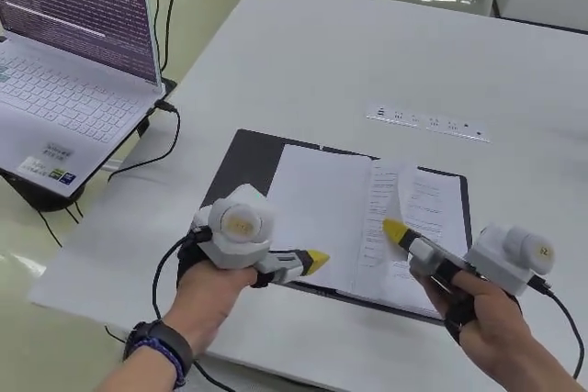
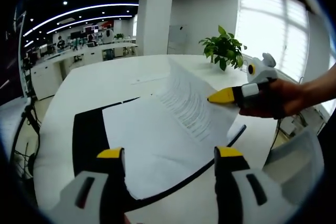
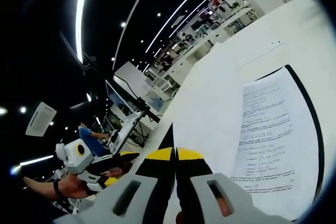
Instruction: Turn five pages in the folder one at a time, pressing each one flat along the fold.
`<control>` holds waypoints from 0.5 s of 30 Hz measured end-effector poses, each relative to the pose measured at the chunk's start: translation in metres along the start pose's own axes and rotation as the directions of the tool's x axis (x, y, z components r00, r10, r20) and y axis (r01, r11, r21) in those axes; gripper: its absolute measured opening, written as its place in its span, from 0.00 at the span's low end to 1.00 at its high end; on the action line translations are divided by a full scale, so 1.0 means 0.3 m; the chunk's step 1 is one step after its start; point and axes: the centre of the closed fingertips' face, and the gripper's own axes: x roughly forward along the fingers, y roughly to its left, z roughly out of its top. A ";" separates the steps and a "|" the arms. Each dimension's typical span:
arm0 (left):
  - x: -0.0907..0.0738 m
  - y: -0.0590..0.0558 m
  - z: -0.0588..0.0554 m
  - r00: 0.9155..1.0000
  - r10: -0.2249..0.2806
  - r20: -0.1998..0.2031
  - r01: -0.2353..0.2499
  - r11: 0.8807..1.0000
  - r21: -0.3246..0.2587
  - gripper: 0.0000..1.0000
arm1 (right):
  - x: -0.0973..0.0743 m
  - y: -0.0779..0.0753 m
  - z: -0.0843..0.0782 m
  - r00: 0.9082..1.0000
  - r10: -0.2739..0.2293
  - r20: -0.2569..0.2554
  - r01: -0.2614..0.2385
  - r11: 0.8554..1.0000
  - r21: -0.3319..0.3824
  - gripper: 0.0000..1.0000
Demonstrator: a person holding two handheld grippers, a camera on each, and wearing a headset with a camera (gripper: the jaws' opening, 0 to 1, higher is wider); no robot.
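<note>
Fingers (image 3: 160,156) of the right gripper (image 1: 393,229) pinch a page (image 1: 386,192) mid-turn above the folder (image 1: 243,158); the left gripper (image 2: 170,153), wide open and empty, should next press the fold (image 1: 360,268).

Your left gripper (image 1: 315,262) hovers, jaws apart, at the folder's (image 1: 241,158) near edge; your right gripper (image 1: 395,229), jaws pinched on a page (image 1: 386,192), sits above its right half.

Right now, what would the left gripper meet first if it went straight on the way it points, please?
Most likely the blank left-hand page just ahead of the left gripper; past it, the lifted page. Depth is hard to judge.
</note>
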 end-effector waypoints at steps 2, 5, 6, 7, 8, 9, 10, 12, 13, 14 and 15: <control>-0.010 0.014 -0.008 1.000 0.009 0.000 -0.009 1.000 -0.021 0.70 | 0.015 0.013 -0.010 1.000 0.008 -0.008 -0.008 1.000 0.000 0.00; -0.024 0.033 -0.023 1.000 0.023 0.000 -0.023 0.999 -0.031 0.70 | 0.033 0.027 -0.028 1.000 0.016 -0.021 -0.016 1.000 0.002 0.00; -0.029 0.038 -0.026 1.000 0.029 0.001 -0.029 0.999 -0.032 0.70 | 0.040 0.035 -0.036 0.999 0.020 -0.026 -0.020 1.000 0.005 0.00; -0.038 0.046 -0.030 0.999 0.037 0.003 -0.037 0.999 -0.037 0.70 | 0.045 0.037 -0.041 0.999 0.023 -0.029 -0.023 1.000 0.005 0.00; -0.044 0.052 -0.032 0.999 0.042 0.005 -0.042 0.998 -0.042 0.70 | 0.052 0.043 -0.049 0.999 0.026 -0.034 -0.026 1.000 0.007 0.00; -0.054 0.061 -0.034 0.999 0.051 0.009 -0.050 0.997 -0.050 0.71 | 0.058 0.051 -0.054 0.999 0.029 -0.038 -0.028 1.000 0.009 0.00; -0.062 0.064 -0.035 0.998 0.056 0.012 -0.055 0.997 -0.054 0.71 | 0.063 0.057 -0.058 0.999 0.030 -0.041 -0.030 1.000 0.009 0.00; -0.077 0.074 -0.039 0.998 0.068 0.019 -0.067 0.996 -0.063 0.71 | 0.076 0.069 -0.067 0.998 0.036 -0.048 -0.036 0.999 0.008 0.00; -0.083 0.080 -0.041 0.997 0.074 0.023 -0.073 0.995 -0.071 0.71 | 0.084 0.076 -0.071 0.998 0.039 -0.052 -0.039 0.999 0.008 0.00; -0.087 0.083 -0.041 0.997 0.078 0.025 -0.076 0.994 -0.074 0.71 | 0.089 0.080 -0.075 0.998 0.041 -0.054 -0.040 0.999 0.009 0.00; -0.091 0.086 -0.043 0.996 0.080 0.025 -0.078 0.994 -0.076 0.71 | 0.095 0.082 -0.079 0.998 0.042 -0.056 -0.042 0.999 0.010 0.00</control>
